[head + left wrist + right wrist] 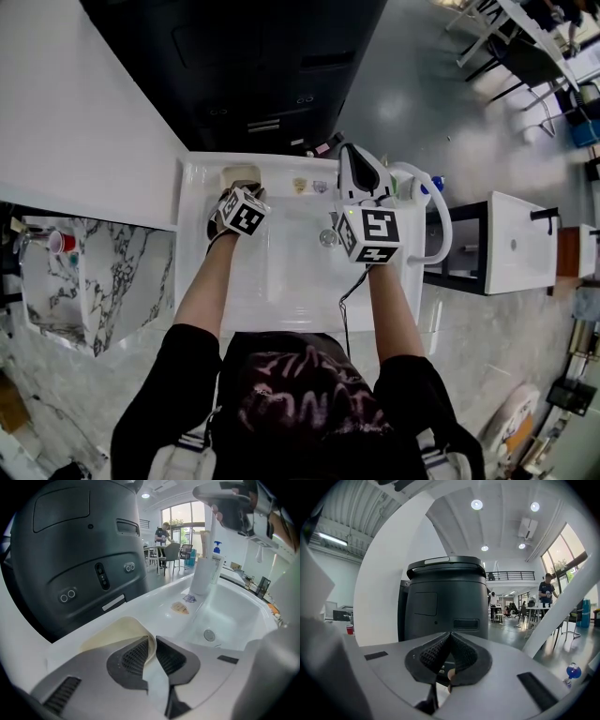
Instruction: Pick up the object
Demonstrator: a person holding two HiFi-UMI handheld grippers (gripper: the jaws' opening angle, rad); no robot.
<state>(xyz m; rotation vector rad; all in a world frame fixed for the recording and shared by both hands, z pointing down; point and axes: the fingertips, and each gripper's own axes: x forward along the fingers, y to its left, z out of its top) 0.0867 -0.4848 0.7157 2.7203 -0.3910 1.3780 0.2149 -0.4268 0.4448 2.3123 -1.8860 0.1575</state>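
Bright, even light from windows point(187, 517) and ceiling spots point(476, 504); both gripper views bend strongly at dark edges.

One sink point(234, 616), one cream dish point(117, 632). Two flat pieces, far rim: tan piece point(180, 607), bluish piece point(190, 598). Two grippers: left gripper point(152, 641), right gripper point(450, 637).

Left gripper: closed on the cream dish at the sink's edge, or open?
Closed on it: the left gripper pinches the cream dish by its thin rim, a pad pressing each side.
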